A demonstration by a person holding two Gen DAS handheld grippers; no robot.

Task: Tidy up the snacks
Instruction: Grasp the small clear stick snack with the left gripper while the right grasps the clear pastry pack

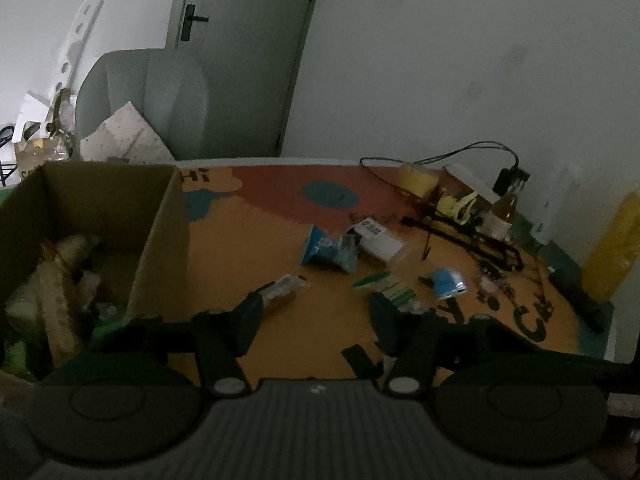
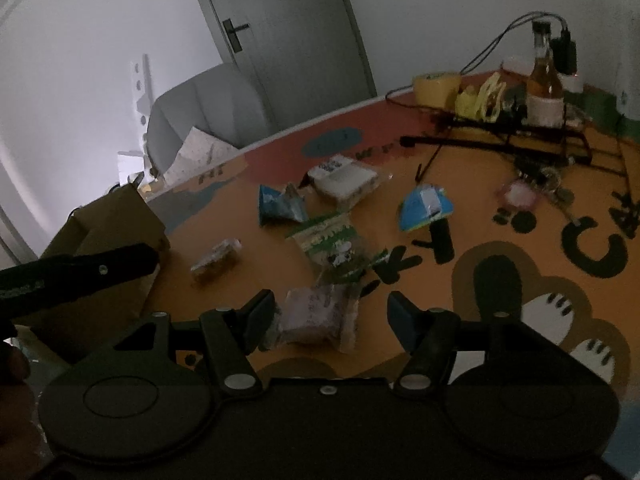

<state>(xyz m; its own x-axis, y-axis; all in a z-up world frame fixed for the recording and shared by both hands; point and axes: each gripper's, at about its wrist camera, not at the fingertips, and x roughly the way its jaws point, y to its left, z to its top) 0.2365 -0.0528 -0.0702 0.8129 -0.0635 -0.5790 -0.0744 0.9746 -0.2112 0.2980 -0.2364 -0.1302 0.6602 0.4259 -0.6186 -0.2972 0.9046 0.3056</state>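
Note:
Several snack packets lie on an orange mat. In the left wrist view a cardboard box (image 1: 160, 232) at left holds several pale snack packs (image 1: 52, 276). My left gripper (image 1: 316, 312) is open and empty above the mat, near a small clear packet (image 1: 286, 286) and a green-white packet (image 1: 394, 290). A blue packet (image 1: 326, 250) and a white packet (image 1: 380, 238) lie farther back. My right gripper (image 2: 330, 316) is open, its jaws either side of a pale purple packet (image 2: 316, 314) on the mat. The box also shows in the right wrist view (image 2: 116, 216).
A black wire rack (image 2: 520, 132) with a bottle (image 2: 544, 80), a yellow cup (image 2: 436, 88) and cables stands at the back right. A blue round packet (image 2: 426, 206) and green-white packet (image 2: 332, 240) lie mid-mat. The left gripper's dark finger (image 2: 80, 276) crosses the left side.

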